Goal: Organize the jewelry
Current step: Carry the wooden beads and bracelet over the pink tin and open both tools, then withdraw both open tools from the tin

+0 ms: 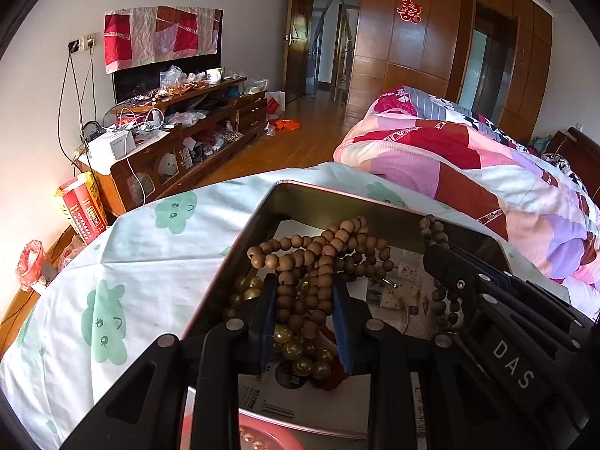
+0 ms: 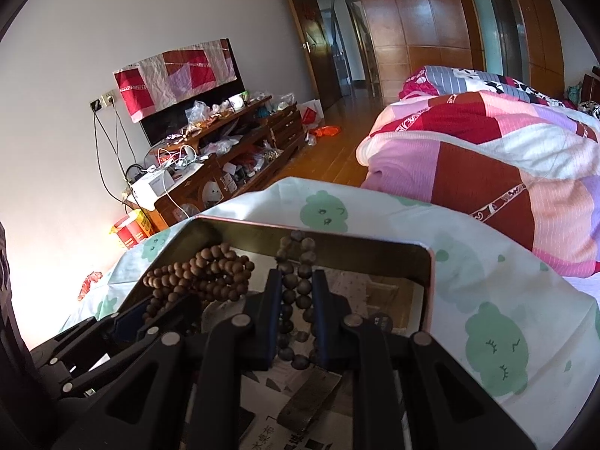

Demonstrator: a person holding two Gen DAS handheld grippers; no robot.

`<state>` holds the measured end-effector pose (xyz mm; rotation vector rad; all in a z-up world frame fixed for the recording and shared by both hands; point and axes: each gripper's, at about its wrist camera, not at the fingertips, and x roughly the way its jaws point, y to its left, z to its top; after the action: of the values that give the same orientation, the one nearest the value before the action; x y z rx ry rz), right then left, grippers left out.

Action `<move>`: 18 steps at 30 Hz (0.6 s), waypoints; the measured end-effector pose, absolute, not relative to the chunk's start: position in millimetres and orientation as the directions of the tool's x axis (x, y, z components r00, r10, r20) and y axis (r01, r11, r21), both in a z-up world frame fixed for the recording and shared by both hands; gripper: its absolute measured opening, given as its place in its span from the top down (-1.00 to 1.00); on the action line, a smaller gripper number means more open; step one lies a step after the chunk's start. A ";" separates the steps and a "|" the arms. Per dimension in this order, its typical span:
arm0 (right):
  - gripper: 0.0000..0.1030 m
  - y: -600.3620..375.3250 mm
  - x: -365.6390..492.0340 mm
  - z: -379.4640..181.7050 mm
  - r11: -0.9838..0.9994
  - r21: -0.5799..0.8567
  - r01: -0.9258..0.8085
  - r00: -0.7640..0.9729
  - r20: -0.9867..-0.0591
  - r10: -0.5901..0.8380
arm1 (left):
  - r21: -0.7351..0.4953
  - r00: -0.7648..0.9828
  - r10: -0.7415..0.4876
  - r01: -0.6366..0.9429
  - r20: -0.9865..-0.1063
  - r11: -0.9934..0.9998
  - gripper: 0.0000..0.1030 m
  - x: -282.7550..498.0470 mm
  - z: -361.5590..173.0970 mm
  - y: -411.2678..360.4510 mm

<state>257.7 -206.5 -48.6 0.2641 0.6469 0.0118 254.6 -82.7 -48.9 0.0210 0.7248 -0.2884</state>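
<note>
While clamped between the blue pads of the left tool (image 1: 305, 300), hangs a bunch of light brown wooden beads (image 1: 318, 255) over the metal tin (image 1: 337, 198); held likewise by the right tool (image 2: 298, 300), nearly closed, a strand of dark beads (image 2: 296, 258). Beneath, amber beads (image 1: 296, 352) and papers in the tin, on the bed's cloud-print sheet (image 2: 487, 300).

A bunched strand of light brown wooden beads (image 1: 318, 262) hangs over the open metal tin (image 1: 337, 202), which lies near the bed's foot edge. A darker bead strand (image 2: 298, 292) dangles toward the tin's right side; amber beads (image 1: 300, 352) lie inside.
</note>
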 end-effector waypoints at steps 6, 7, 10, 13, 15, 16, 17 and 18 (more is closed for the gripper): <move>0.59 -208.4 258.2 -48.6 0.961 0.269 0.059 0.802 -0.586 0.115 | -0.082 0.709 -0.254 0.268 -0.658 0.960 0.46 255.2 -49.4 -82.0; 0.55 -209.1 257.7 -48.5 0.959 0.276 0.055 0.806 -0.580 0.121 | -0.081 0.709 -0.253 0.268 -0.658 0.960 0.46 255.7 -49.4 -82.5; 0.25 -208.7 254.9 -46.7 0.957 0.288 0.039 0.818 -0.559 0.135 | -0.069 0.712 -0.238 0.258 -0.661 0.964 0.44 256.4 -49.5 -82.1; -0.44 -209.6 249.8 -43.0 0.951 0.307 0.043 0.837 -0.531 0.133 | -0.052 0.719 -0.220 0.248 -0.659 0.967 0.43 256.6 -48.5 -82.8; -0.47 -211.1 244.5 -38.2 0.948 0.315 0.045 0.857 -0.500 0.126 | -0.042 0.724 -0.212 0.245 -0.656 0.969 0.41 256.1 -47.8 -83.9; -0.47 -211.5 242.6 -36.2 0.948 0.314 0.046 0.864 -0.490 0.120 | -0.041 0.725 -0.212 0.246 -0.656 0.968 0.37 256.2 -47.4 -85.0; -0.47 -211.9 241.2 -34.7 0.949 0.312 0.051 0.869 -0.482 0.112 | -0.042 0.726 -0.215 0.248 -0.653 0.968 0.21 255.1 -47.0 -85.0; -0.47 -212.7 240.2 -33.6 0.949 0.308 0.063 0.873 -0.478 0.098 | -0.046 0.727 -0.220 0.252 -0.650 0.967 -0.01 254.1 -46.4 -85.5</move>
<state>240.2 -212.7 -33.6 0.3230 0.5121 0.0185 254.1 -85.5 -46.4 0.0467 0.7106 -0.2601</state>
